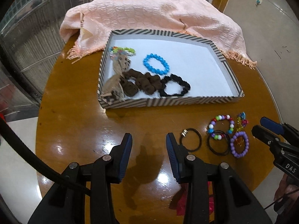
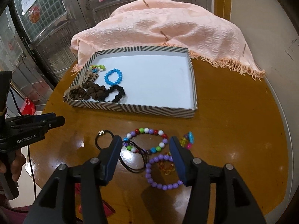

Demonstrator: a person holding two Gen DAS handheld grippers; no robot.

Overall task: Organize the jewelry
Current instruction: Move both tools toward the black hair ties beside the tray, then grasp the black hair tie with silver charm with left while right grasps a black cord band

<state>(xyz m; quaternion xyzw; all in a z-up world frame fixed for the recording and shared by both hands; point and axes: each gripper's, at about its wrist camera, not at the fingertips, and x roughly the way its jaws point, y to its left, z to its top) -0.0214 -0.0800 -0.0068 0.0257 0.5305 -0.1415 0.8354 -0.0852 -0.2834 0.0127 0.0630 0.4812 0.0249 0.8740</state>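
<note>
Right gripper (image 2: 145, 150) jaws apart and empty over purple bead bracelet (image 2: 160, 171) on glossy round wooden table (image 2: 233, 130), left gripper (image 1: 149, 145) gaping, holding nothing, striped cardboard tray (image 2: 134, 110) beyond

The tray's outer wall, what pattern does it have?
The tray wall has black-and-white diagonal stripes meeting in chevrons, clearest in the right wrist view.

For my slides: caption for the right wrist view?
Open right gripper above beaded bracelets on the table; striped tray behind.
</note>
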